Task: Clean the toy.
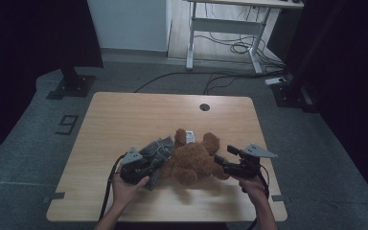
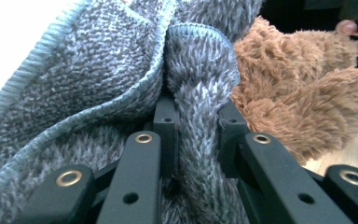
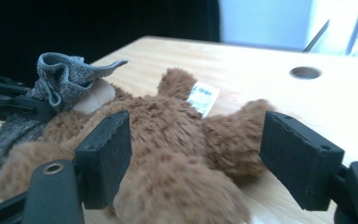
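Left gripper [image 2: 193, 135]: jaws pinched on a fold of grey knitted cloth [image 2: 98, 79], which drapes over one end of the brown teddy bear [image 1: 194, 160]. Right gripper [image 3: 196, 158]: jaws wide apart, pads clear of the bear's plush body lying between them. Bear lies on the wooden table [image 1: 124, 120], near its front edge, white label [image 3: 203, 98] showing.
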Available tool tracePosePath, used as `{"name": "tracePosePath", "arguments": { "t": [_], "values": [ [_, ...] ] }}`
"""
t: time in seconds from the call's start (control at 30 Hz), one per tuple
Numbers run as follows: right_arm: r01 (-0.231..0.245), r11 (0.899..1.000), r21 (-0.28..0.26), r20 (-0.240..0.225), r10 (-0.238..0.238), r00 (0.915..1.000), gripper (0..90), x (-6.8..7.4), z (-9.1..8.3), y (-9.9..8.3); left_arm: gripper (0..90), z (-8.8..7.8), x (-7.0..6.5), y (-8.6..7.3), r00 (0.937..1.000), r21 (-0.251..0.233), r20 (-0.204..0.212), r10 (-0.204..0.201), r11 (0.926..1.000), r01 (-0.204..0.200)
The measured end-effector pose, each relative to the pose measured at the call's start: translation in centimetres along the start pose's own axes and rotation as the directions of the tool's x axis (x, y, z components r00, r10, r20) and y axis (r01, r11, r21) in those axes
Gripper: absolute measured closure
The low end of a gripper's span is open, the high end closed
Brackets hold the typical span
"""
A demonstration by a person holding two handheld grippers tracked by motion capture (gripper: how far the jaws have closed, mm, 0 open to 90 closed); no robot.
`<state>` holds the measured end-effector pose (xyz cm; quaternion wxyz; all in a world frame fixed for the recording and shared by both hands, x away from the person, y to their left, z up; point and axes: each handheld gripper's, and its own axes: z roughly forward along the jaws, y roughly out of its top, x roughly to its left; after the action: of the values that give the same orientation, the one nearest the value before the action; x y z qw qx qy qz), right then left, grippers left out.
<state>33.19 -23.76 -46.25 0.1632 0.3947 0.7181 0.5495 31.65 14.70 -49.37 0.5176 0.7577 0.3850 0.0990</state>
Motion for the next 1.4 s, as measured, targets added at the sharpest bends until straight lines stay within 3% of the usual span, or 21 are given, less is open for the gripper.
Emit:
{"name": "tracePosePath", "arguments": {
  "t": [0.1, 0.2, 0.3, 0.37, 0.4, 0.47, 0.63, 0.73, 0.77, 0.8, 0.83, 0.9, 0.93, 0.97, 1.03, 1.07, 1.1, 1.2, 1.23, 1.33, 1.4],
  "values": [
    [0.005, 0.994, 0.111, -0.044, 0.000, 0.9990, 21.8, 0.6, 2.5, -0.9, 75.0, -0.2, -0.1, -0.2, 0.9999, 0.003, 0.010, -0.004, 1.0000, 0.004],
    [-0.001, 0.990, 0.141, -0.067, 0.011, 0.9977, 21.1, 0.8, 3.4, -2.5, 74.9, -0.3, -0.2, -0.3, 1.0000, 0.006, 0.008, 0.004, 1.0000, -0.004],
    [-0.008, 0.988, 0.153, -0.080, 0.020, 0.9966, 23.4, 0.6, 3.7, -3.4, 74.9, -0.3, -0.3, -0.4, 1.0000, 0.002, 0.009, 0.003, 1.0000, -0.004],
    [-0.010, 0.985, 0.169, -0.112, 0.029, 0.9933, 41.3, 0.4, 3.8, -4.3, 74.9, -0.2, -0.4, -0.5, 0.9999, -0.002, 0.013, 0.001, 1.0000, -0.001],
    [0.001, 0.984, 0.176, -0.149, 0.025, 0.9884, 46.5, 0.4, 3.8, -4.7, 74.9, -0.2, -0.4, -0.6, 0.9999, -0.001, 0.015, 0.001, 1.0000, 0.000],
    [0.007, 0.984, 0.178, -0.167, 0.023, 0.9857, 53.0, 0.4, 3.9, -5.2, 74.7, -0.3, -0.6, -0.5, 0.9999, 0.002, 0.017, -0.001, 1.0000, 0.001],
    [0.018, 0.989, 0.149, -0.184, 0.010, 0.9828, 57.2, 0.3, 3.9, -6.1, 74.7, -0.6, -1.4, 1.0, 0.9998, 0.010, 0.001, 0.018, 0.9998, -0.018],
    [0.043, 0.988, 0.147, -0.182, -0.015, 0.9832, 57.7, 0.4, 3.7, -6.1, 74.9, -0.1, -3.2, 3.8, 0.9980, -0.017, 0.024, 0.058, 0.9982, -0.058],
    [0.043, 0.988, 0.147, -0.182, -0.015, 0.9832, 57.7, 0.4, 3.7, -6.1, 74.9, -0.1, -3.2, 3.8, 0.9980, -0.017, 0.024, 0.058, 0.9982, -0.058],
    [0.044, 0.989, 0.144, -0.181, -0.017, 0.9833, 57.6, 0.4, 3.7, -6.1, 74.9, 0.5, -4.2, 5.1, 0.9956, -0.025, 0.044, 0.083, 0.9963, -0.082],
    [0.044, 0.989, 0.144, -0.181, -0.017, 0.9833, 57.6, 0.4, 3.7, -6.1, 74.8, 0.5, -4.2, 5.1, 0.9956, -0.025, 0.044, 0.083, 0.9963, -0.082],
    [0.038, 0.990, 0.136, -0.178, -0.013, 0.9840, 57.6, 0.4, 3.7, -6.2, 74.7, 2.0, -5.8, 6.7, 0.9901, -0.025, 0.082, 0.114, 0.9933, -0.113],
    [0.038, 0.990, 0.135, -0.176, -0.014, 0.9844, 57.4, 0.5, 3.7, -6.2, 74.7, 3.7, -7.0, 7.5, 0.9851, -0.006, 0.112, 0.131, 0.9914, -0.131],
    [0.040, 0.990, 0.135, -0.175, -0.016, 0.9844, 57.3, 0.5, 3.7, -6.3, 74.6, 3.7, -7.0, 7.5, 0.9851, -0.006, 0.112, 0.131, 0.9914, -0.131],
    [0.040, 0.990, 0.135, -0.174, -0.016, 0.9846, 57.2, 0.5, 3.6, -6.3, 74.6, 6.3, -8.4, 8.0, 0.9793, 0.042, 0.146, 0.141, 0.9881, -0.148],
    [0.045, 0.990, 0.131, -0.172, -0.022, 0.9848, 57.2, 0.5, 3.6, -6.3, 74.5, 8.6, -9.3, 7.7, 0.9764, 0.092, 0.156, 0.150, 0.9819, -0.166],
    [0.045, 0.990, 0.131, -0.171, -0.022, 0.9850, 57.2, 0.6, 3.5, -6.3, 74.6, 9.6, -9.5, 7.3, 0.9765, 0.114, 0.155, 0.149, 0.9792, -0.168],
    [0.046, 0.990, 0.133, -0.173, -0.022, 0.9847, 57.2, 0.5, 3.5, -6.4, 74.8, 11.0, -9.7, 6.2, 0.9783, 0.141, 0.134, 0.159, 0.9741, -0.177],
    [0.053, 0.988, 0.142, -0.169, -0.028, 0.9852, 57.2, 0.5, 3.4, -6.5, 75.5, 11.4, -9.4, 5.1, 0.9792, 0.121, 0.134, 0.153, 0.9782, -0.169],
    [0.050, 0.988, 0.147, -0.181, -0.023, 0.9831, 57.2, 0.4, 3.4, -6.8, 76.3, 11.0, -9.2, 4.7, 0.9799, 0.108, 0.139, 0.143, 0.9815, -0.159],
    [0.056, 0.988, 0.146, -0.181, -0.029, 0.9830, 57.3, 0.5, 3.4, -6.8, 76.5, 10.2, -9.4, 4.5, 0.9765, 0.104, 0.111, 0.185, 0.9750, -0.196]
  ]
}}
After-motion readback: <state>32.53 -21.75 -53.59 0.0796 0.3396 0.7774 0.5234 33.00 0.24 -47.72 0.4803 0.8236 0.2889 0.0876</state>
